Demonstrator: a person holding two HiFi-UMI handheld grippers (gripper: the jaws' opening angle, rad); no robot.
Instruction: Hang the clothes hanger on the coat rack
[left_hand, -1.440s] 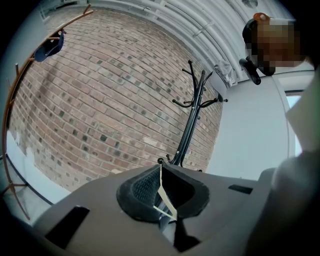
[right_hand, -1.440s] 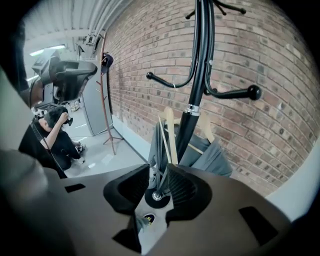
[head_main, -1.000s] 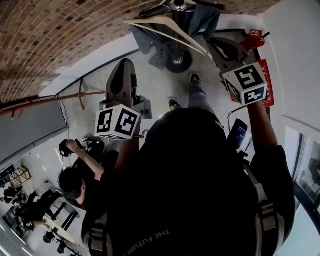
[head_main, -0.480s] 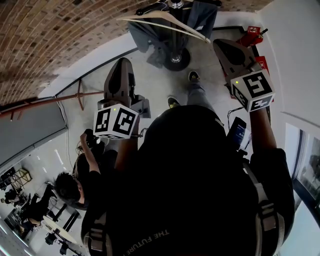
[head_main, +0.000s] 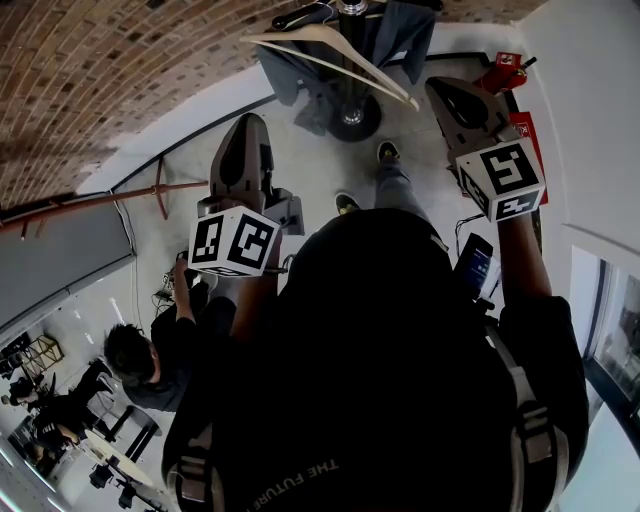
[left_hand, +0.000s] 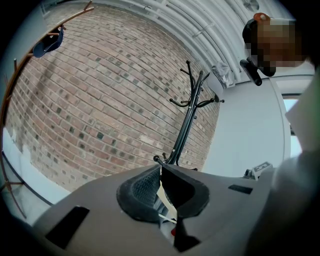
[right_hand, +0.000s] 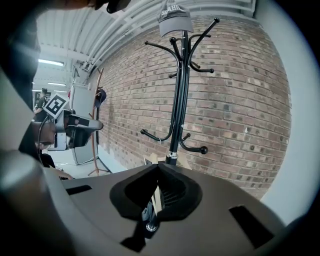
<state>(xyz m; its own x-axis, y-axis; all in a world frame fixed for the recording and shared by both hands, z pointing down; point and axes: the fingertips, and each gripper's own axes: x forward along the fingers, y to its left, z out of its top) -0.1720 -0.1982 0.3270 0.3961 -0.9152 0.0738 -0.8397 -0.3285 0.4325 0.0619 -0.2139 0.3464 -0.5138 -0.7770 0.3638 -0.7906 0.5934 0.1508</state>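
Brick wall (head_main: 120, 80) backs the coat rack (right_hand: 179, 100), standing just ahead of the right gripper (right_hand: 158, 174), whose jaws are clamped on one end of the wooden clothes hanger (head_main: 300, 36); the rest reaches away toward the rack. The left gripper (left_hand: 161, 172), well off to its side, is closed and seems empty. Gripped at its tip, the hanger may twist, so it could miss the rack and drop.
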